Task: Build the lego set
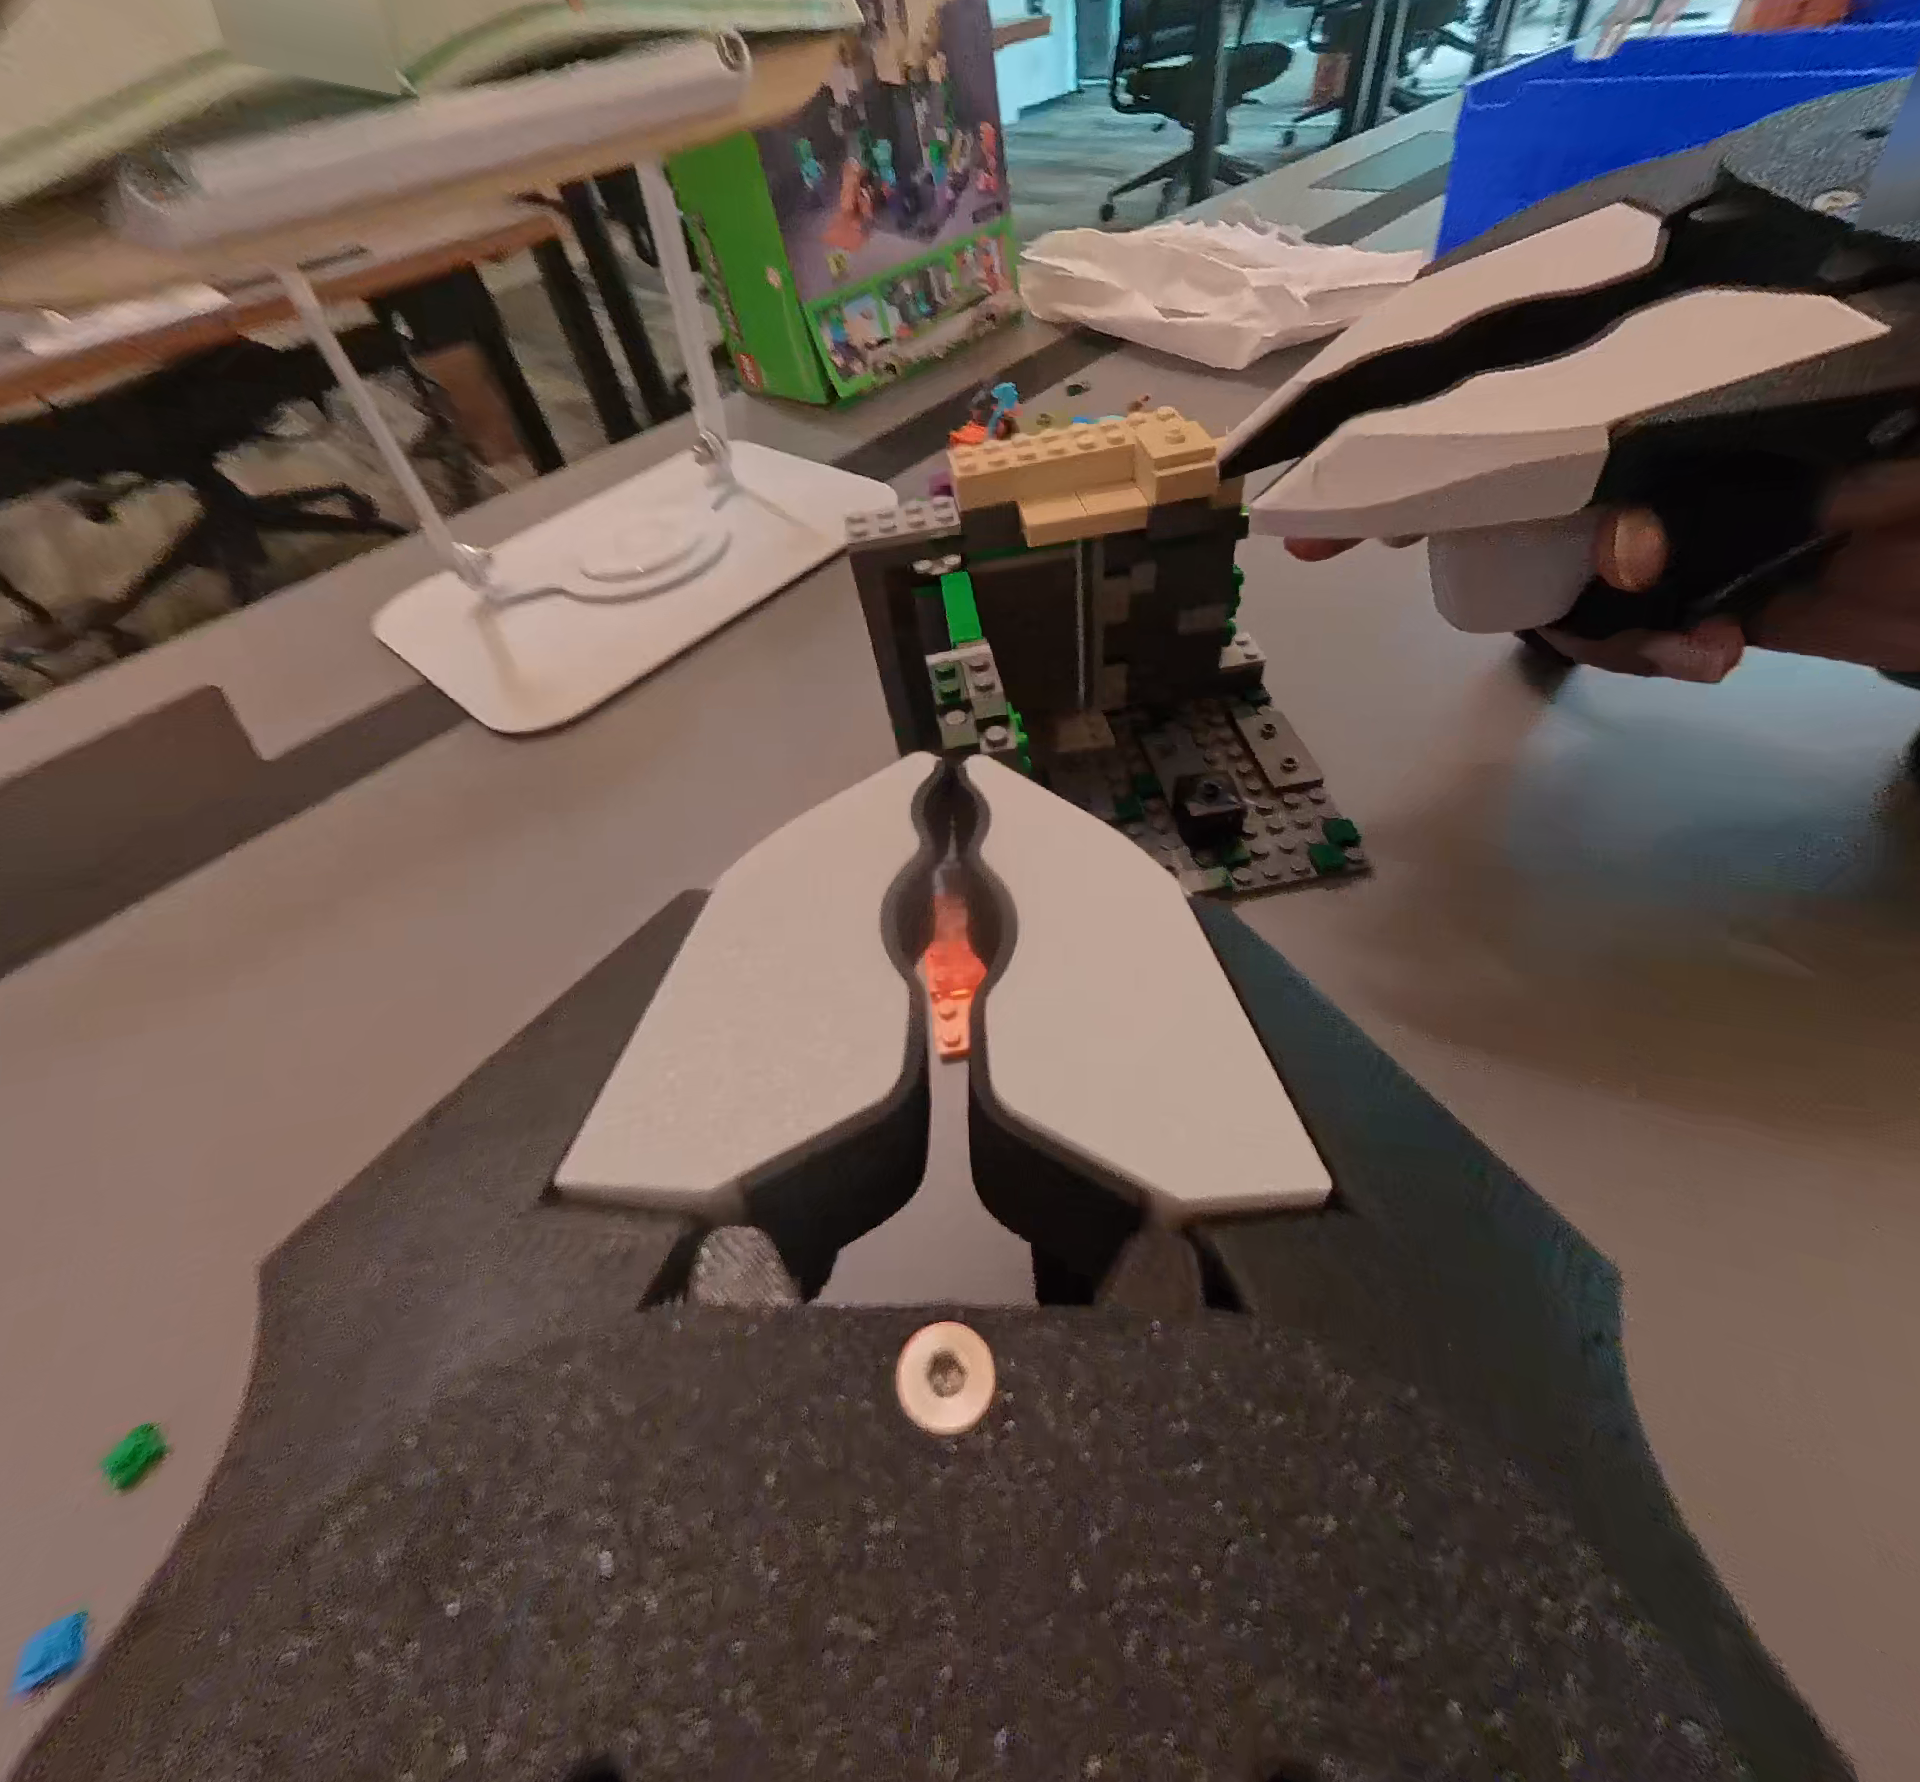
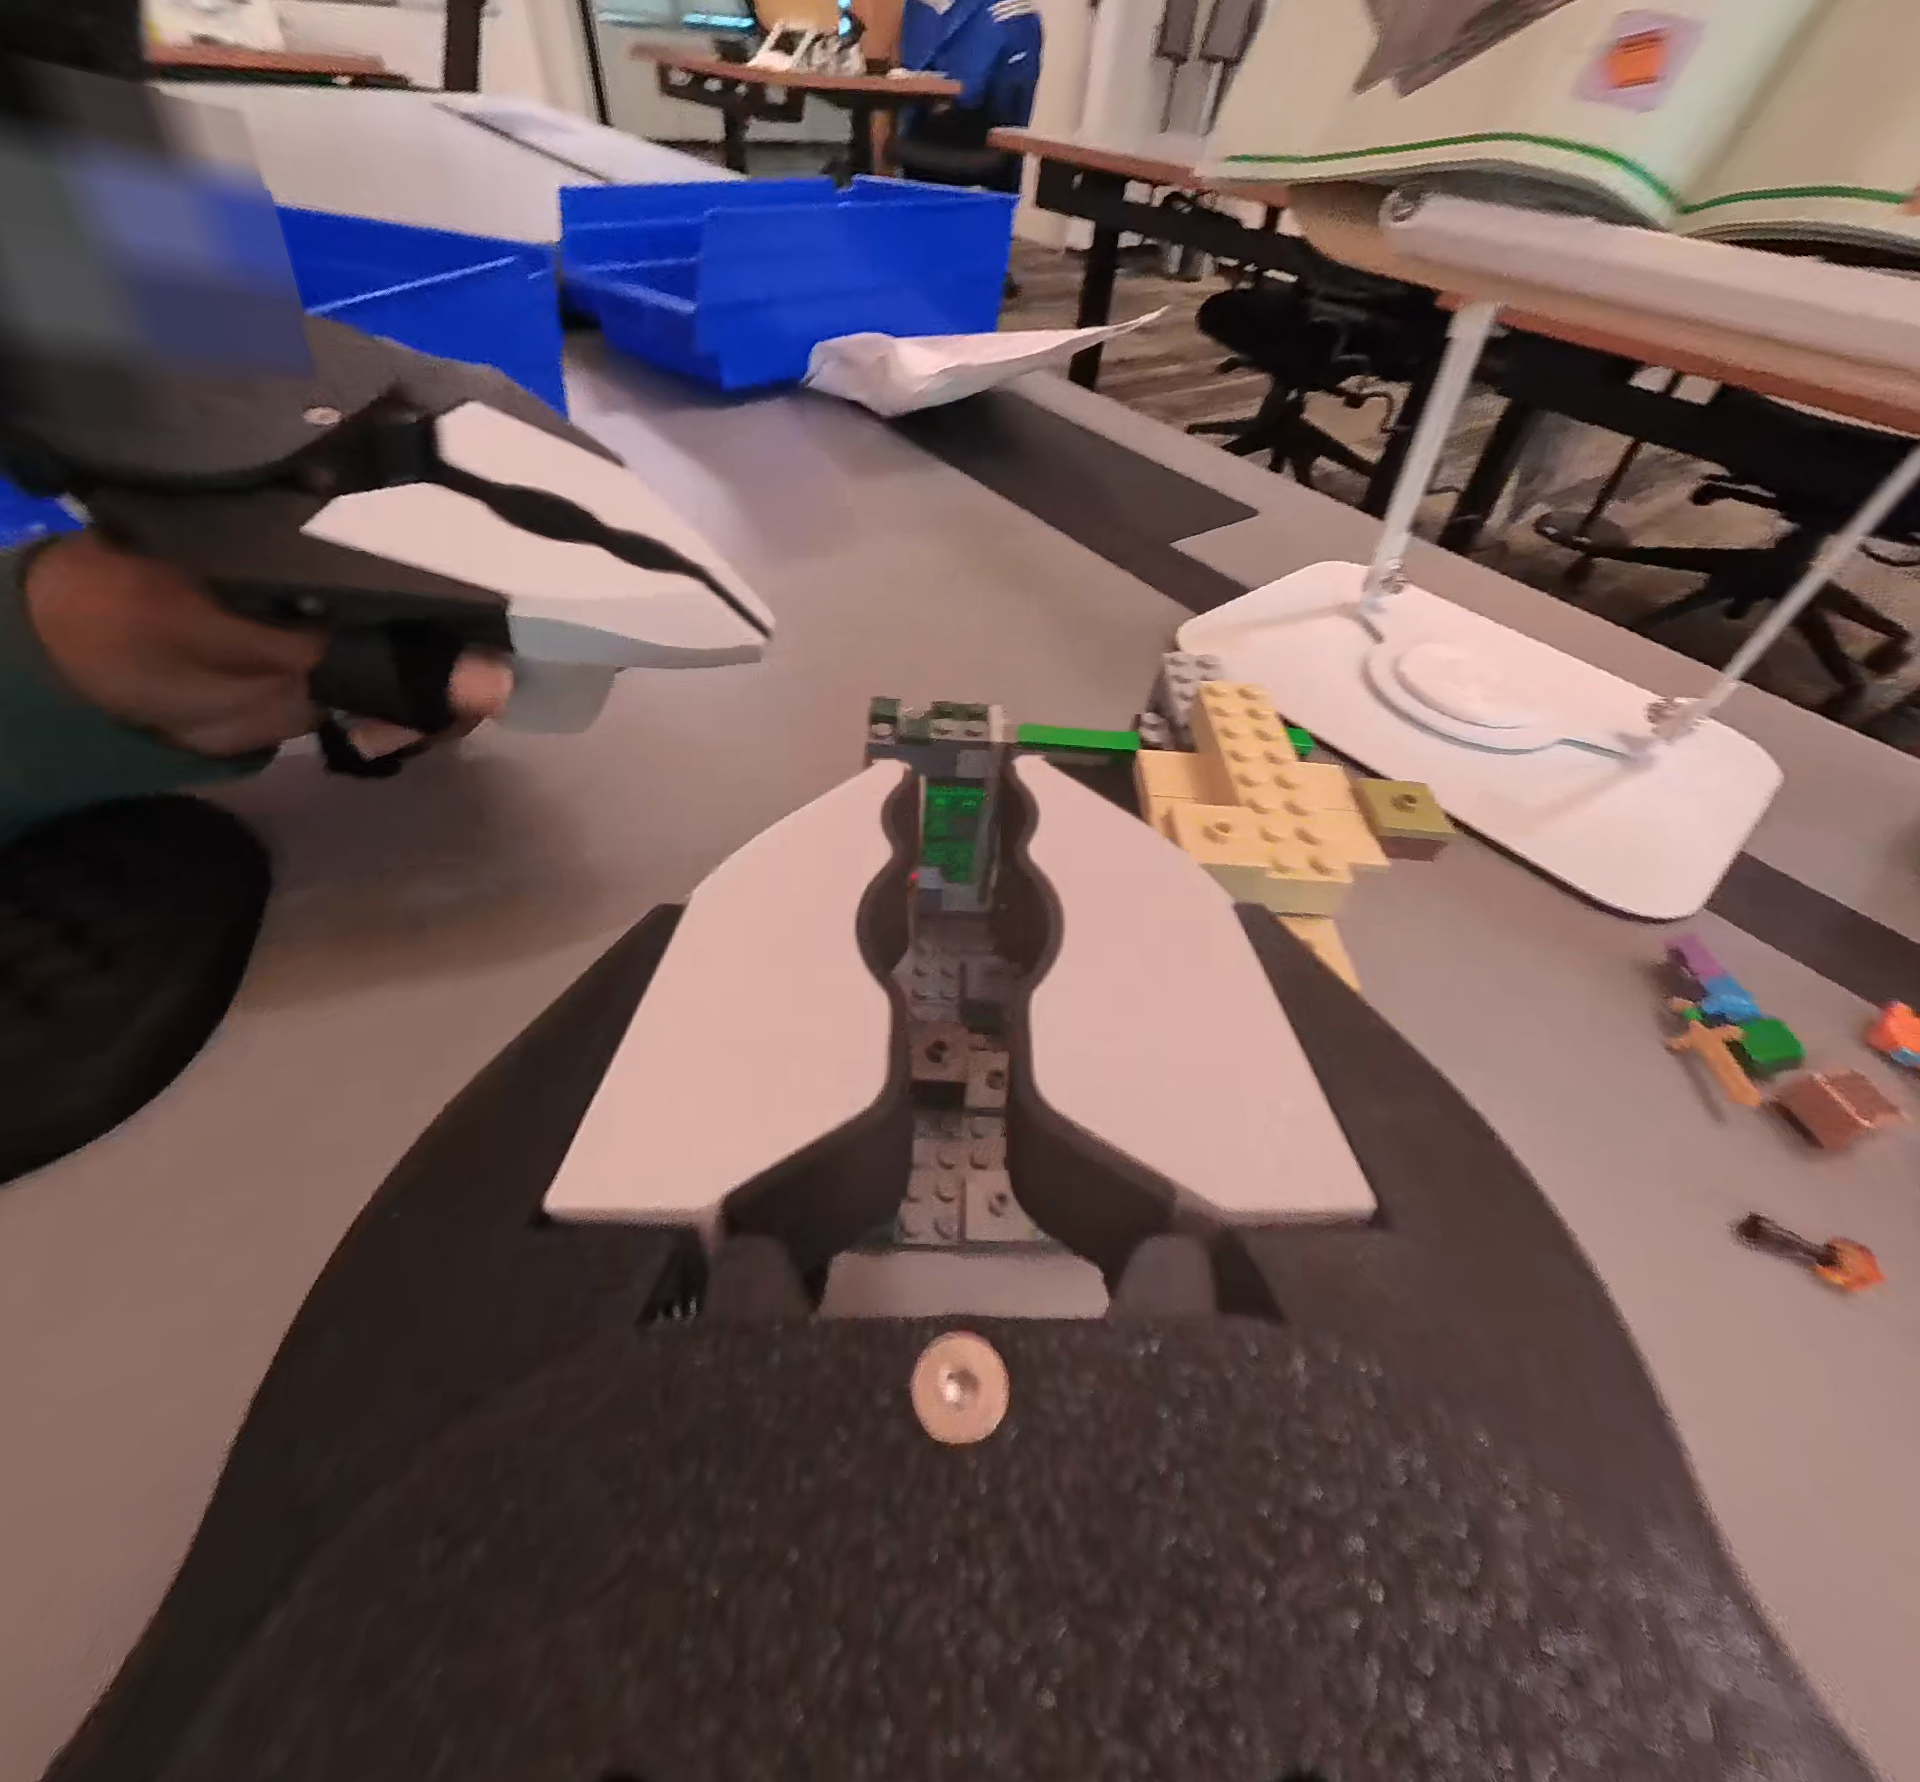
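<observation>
my left gripper [image 1: 951,776], fingers pressed together on a small orange plate [image 1: 951,994] held lengthwise between them, points at the half-built lego model [image 1: 1081,631] straight ahead on the grey table [image 1: 1558,1005]. my right gripper [image 2: 961,776], slightly parted with nothing gripped, hovers at the model's tan top, the nearer hand. blue bins [image 2: 779,278] stand well behind, contents hidden. a crumpled white bag [image 1: 1205,278] lies beside them.

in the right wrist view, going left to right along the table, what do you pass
left gripper → blue bin → white crumpled paper → tan bricks of the lego build → white book stand base → loose small pieces
</observation>
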Tool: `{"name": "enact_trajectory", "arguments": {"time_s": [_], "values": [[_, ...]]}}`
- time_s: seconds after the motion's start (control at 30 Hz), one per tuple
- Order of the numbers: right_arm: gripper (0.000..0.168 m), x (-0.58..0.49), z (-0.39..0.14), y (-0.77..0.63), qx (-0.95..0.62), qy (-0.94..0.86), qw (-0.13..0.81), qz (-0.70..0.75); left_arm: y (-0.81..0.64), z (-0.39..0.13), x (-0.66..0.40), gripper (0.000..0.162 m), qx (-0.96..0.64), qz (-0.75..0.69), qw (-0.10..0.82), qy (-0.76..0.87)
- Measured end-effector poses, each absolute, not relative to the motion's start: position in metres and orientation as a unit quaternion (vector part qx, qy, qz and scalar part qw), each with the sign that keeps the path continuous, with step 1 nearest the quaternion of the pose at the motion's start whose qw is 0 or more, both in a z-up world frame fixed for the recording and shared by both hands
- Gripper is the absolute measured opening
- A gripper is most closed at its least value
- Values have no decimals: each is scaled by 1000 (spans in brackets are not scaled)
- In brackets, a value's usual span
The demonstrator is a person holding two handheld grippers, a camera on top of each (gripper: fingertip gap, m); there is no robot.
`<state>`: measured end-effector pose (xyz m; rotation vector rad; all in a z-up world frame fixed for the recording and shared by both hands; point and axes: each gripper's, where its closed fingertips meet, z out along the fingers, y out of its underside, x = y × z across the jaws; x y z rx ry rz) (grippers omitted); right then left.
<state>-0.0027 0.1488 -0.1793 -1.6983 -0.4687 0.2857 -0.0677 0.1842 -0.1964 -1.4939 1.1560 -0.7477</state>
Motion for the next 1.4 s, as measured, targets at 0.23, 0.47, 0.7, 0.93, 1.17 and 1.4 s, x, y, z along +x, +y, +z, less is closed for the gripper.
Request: {"name": "enact_trajectory", "arguments": {"time_s": [0.23,0.47,0.7,0.93,1.17,1.4], "values": [[7,32,-177,154,-747,-149,646,58,187,-171,-82,0,-623,-252,587,452],[17,60,-175,154,-753,-121,646,41,190,-139,-134,0,-647,-245,611,385],[39,61,-197,162,-781,-129,609,49,200,-90,-219,0,-669,-237,624,327],[42,60,-204,168,-787,-130,600,62,229,-77,-299,6,-715,-220,601,282],[44,56,-212,168,-795,-141,586,69,229,-117,-336,24,-769,-197,532,294],[43,53,-219,168,-803,-154,573,58,191,-163,-330,49,-791,-167,475,346]]}}
